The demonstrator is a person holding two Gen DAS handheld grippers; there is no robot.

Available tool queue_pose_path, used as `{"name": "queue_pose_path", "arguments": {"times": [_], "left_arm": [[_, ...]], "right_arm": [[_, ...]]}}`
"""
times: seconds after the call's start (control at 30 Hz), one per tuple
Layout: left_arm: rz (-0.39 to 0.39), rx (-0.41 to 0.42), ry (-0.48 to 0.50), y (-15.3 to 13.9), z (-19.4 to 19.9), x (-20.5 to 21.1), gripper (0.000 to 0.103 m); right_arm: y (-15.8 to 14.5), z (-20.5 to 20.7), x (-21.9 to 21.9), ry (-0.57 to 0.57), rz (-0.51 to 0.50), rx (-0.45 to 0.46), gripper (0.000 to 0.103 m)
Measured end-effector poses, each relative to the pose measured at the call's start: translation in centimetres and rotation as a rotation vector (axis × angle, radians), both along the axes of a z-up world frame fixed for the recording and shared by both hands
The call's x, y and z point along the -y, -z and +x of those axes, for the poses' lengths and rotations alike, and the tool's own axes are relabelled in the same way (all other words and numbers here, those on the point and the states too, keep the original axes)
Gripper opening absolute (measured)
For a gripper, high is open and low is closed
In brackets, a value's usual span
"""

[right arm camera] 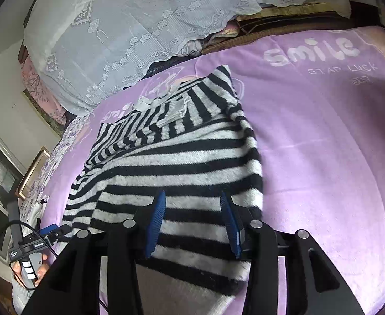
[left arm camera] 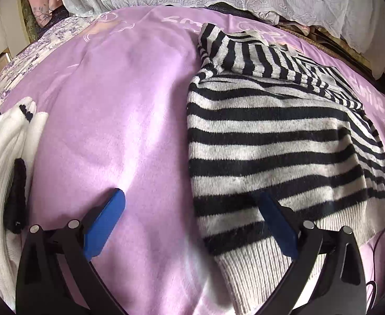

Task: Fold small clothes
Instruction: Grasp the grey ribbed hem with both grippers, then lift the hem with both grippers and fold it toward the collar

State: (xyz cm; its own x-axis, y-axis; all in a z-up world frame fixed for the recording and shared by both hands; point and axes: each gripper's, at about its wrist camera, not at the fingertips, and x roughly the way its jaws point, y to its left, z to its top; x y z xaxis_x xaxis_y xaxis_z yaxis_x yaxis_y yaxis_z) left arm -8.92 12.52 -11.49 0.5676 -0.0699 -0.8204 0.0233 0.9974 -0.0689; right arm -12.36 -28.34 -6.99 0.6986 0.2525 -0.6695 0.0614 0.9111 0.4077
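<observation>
A black-and-grey striped knit sweater [left arm camera: 271, 141] lies on a lilac blanket [left arm camera: 113, 105], its sleeves folded over the body and the ribbed hem nearest me. My left gripper [left arm camera: 192, 197] is open, hovering above the sweater's lower left edge with nothing between its blue pads. In the right wrist view the sweater [right arm camera: 182, 157] lies below my right gripper [right arm camera: 192, 197], which is open above the hem area, nothing between its pads. The left gripper [right arm camera: 52, 229] shows at the lower left of that view.
A white knit garment with black trim [left arm camera: 6, 162] lies at the left edge of the blanket. Lace-covered bedding [right arm camera: 129, 34] is piled along the far side. The blanket [right arm camera: 323, 144] shows "smile" lettering to the sweater's right.
</observation>
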Motion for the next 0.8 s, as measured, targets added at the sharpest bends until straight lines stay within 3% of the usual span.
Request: {"name": "queue_pose_path", "arguments": {"times": [0.07,0.13,0.33,0.6,0.7,0.8], "left_arm": [[-0.021,0.002,0.029,0.0,-0.5,0.3,0.098],[-0.093,-0.005,0.091,0.1,-0.6,0.8,0.098],[-0.209,-0.01,0.249,0.3,-1.1,2.7,0.098],[-0.41,-0.021,0.264,0.7,-0.7,1.4,0.098],[-0.487,-0.023,0.264,0.6,-1.0,0.4,0.087],[-0.483,-0.045,0.281,1.0,-1.7,0.2,0.078]], "right_arm": [[0.4,-1.2,0.9,0.021,0.022,-0.006,0.044],[0.8,-2.5,1.7,0.046,0.029,-0.019,0.045],[1.8,-4.8,1.6,-0.013,0.094,-0.034,0.046],[2.0,-4.2,-0.8,-0.128,0.086,-0.036,0.045],[1.9,-4.4,-0.6,-0.134,0.102,-0.037,0.039],[2.0,-4.7,-0.5,-0.138,0.11,-0.042,0.038]]}}
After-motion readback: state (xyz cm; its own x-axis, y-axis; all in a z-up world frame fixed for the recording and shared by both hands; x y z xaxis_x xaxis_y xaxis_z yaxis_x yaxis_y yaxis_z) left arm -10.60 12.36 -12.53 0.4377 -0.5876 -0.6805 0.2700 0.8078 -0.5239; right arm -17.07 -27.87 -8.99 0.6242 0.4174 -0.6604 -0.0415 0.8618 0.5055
